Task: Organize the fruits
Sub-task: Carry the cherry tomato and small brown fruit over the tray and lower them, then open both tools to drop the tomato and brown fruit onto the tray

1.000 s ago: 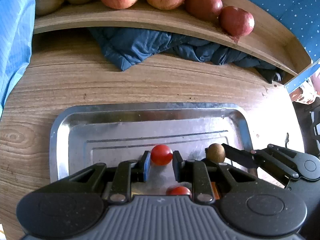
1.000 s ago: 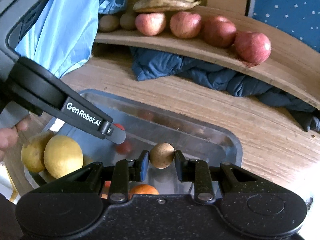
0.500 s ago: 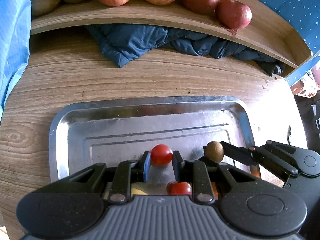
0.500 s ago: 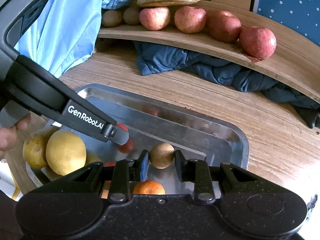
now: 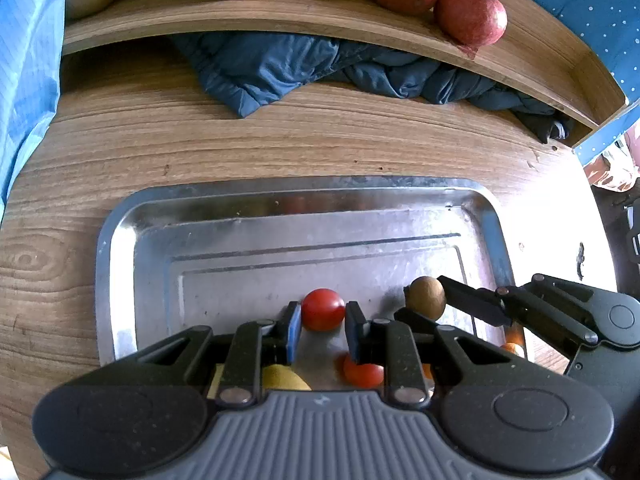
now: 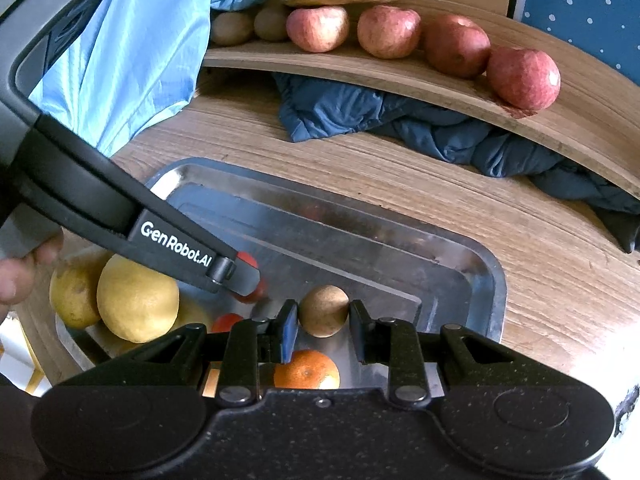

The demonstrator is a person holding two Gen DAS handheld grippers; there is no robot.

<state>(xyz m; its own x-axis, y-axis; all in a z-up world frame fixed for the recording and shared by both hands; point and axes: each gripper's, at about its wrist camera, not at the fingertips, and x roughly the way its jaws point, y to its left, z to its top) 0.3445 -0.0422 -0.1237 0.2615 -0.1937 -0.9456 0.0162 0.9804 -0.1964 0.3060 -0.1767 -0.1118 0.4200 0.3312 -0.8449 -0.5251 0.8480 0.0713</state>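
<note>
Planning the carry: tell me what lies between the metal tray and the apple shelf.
Left wrist view: bare wooden tabletop, then crumpled dark-blue cloth under the shelf, beyond the tray.

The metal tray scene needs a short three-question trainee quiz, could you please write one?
1. True or false: the left gripper holds a cherry tomato.
2. What does the right gripper hold: A an orange, B a small brown round fruit, C a lemon?
3. Fill in: both grippers are above the metal ____.

Key: 1 true. 2 B. 3 tray.
</note>
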